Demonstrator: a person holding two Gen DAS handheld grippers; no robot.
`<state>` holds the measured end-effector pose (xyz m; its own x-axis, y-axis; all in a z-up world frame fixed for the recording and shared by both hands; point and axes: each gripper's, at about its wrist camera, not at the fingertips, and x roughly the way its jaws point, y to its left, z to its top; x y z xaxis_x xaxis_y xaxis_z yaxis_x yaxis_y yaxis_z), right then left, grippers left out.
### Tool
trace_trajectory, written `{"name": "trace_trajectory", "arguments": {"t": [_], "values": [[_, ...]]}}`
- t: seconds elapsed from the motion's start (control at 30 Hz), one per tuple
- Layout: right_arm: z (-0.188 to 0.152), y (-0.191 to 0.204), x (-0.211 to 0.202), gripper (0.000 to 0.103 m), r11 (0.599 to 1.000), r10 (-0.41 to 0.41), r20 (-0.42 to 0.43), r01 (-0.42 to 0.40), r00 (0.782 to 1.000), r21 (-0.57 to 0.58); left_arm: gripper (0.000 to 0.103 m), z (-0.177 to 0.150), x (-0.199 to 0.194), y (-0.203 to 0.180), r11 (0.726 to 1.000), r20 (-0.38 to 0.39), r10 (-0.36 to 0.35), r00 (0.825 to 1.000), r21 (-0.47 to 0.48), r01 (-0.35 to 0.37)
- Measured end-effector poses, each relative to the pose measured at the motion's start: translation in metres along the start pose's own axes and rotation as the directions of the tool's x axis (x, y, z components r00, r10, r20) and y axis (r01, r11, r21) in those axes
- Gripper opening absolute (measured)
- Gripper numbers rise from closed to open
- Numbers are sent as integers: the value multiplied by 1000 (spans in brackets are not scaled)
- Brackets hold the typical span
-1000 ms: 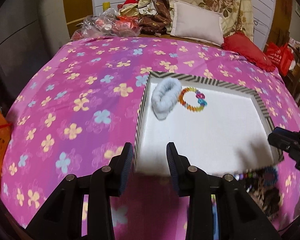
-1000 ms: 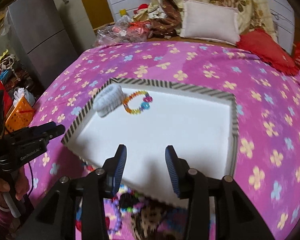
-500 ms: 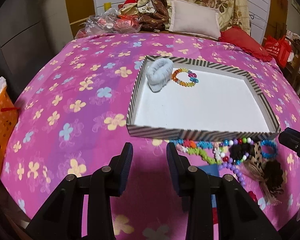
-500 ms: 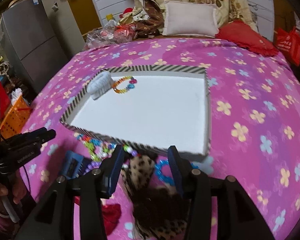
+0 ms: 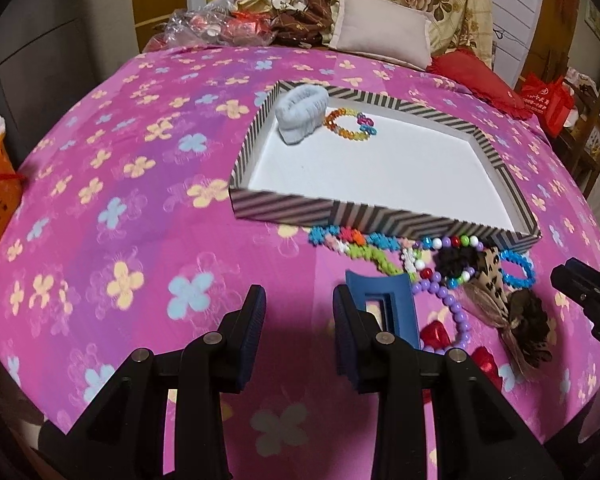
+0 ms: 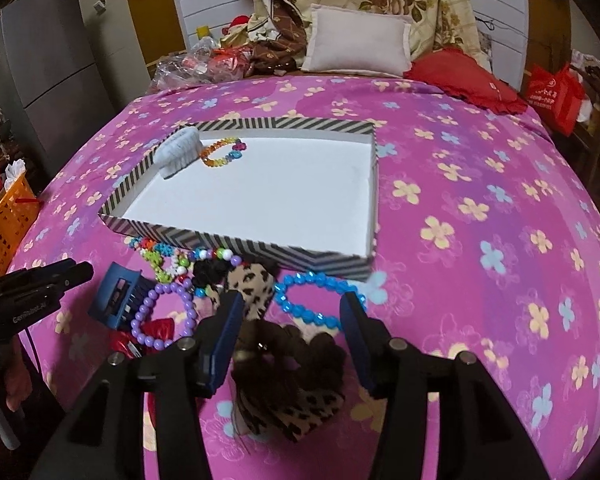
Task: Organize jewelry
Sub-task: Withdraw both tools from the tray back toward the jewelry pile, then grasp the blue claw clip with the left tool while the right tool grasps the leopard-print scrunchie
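Both our views pulled back from tray (image 6: pixel 236 240) toward jewelry pile on bed (image 6: pixel 480 184) just before its near wall. Right hand-held gripper (image 6: pixel 292 320) jaws just been opening; now parted over leopard-print hair tie (image 6: pixel 248 288), pads not pressing it, blue bead bracelet (image 6: pixel 312 296) just beyond. Left hand-held gripper (image 5: pixel 296 320) part open, empty, beside blue hair clip (image 5: pixel 384 300). White scrunchie (image 6: pixel 178 152) and colourful bracelet (image 6: pixel 224 152) lie inside tray. We judge next pick is starting; most pieces not yet in tray.

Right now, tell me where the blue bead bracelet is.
In the right wrist view, the blue bead bracelet lies on the bedspread, just outside the striped tray's near wall.
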<state>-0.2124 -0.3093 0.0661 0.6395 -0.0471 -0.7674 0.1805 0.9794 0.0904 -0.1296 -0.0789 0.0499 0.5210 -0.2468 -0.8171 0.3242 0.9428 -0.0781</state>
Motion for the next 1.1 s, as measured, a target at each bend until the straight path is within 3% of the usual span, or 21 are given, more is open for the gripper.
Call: {"name": "trace_trajectory", "arguments": {"t": [0.2,0.5,0.67,0.83,1.1], "values": [[-8,-14,-7,58,1000,1,0,-1,1000,15,25,-8,-4,5,1000,-12,-11,1000,7,11],[-28,-38,-4,60,998,43,-41,-41,998,52,25,-15,-5,19,996,-43,-90,995,-27,89],[-34,-38,-1,60,996,69,-51,-66,996,56,27,-13,-4,11,985,-67,-171,983,-40,169],[-32,-25,-1,60,997,70,-42,-71,997,-4,30,-10,1,0,971,-88,-236,968,-49,232],[-31,-1,8,61,991,72,-59,-78,996,-104,31,-8,20,-9,963,-133,-268,954,-69,261]]}}
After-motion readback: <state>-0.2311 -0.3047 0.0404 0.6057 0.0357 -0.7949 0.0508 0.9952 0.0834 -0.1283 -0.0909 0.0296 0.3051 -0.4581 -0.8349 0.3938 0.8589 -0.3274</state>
